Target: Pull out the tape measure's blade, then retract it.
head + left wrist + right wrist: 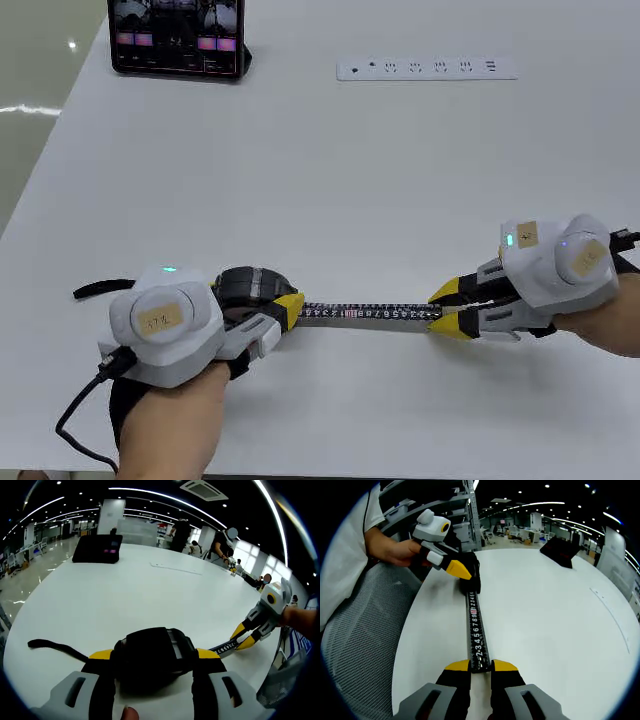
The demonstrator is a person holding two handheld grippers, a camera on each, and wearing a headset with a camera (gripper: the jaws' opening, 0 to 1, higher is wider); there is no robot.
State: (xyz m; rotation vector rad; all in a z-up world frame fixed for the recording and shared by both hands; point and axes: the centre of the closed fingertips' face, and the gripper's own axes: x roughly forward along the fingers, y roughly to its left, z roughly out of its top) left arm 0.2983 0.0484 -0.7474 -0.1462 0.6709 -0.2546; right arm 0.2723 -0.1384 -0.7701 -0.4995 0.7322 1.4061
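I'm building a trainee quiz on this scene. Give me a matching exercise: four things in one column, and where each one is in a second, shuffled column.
1. tape measure case
2. blade
3. power strip
4. tablet

A. standing at the far left
B. its end clamped in the right gripper
C. lying flat, far side, right of the tablet
D. held in the left gripper

Pairs: 1-D, 2-B, 3-C, 4-A

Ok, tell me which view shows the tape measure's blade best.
The right gripper view: the blade runs straight away from the right claw, numbers readable. The head view shows its pulled-out length crosswise, print tiny. The left gripper view shows a short stretch beyond the case.
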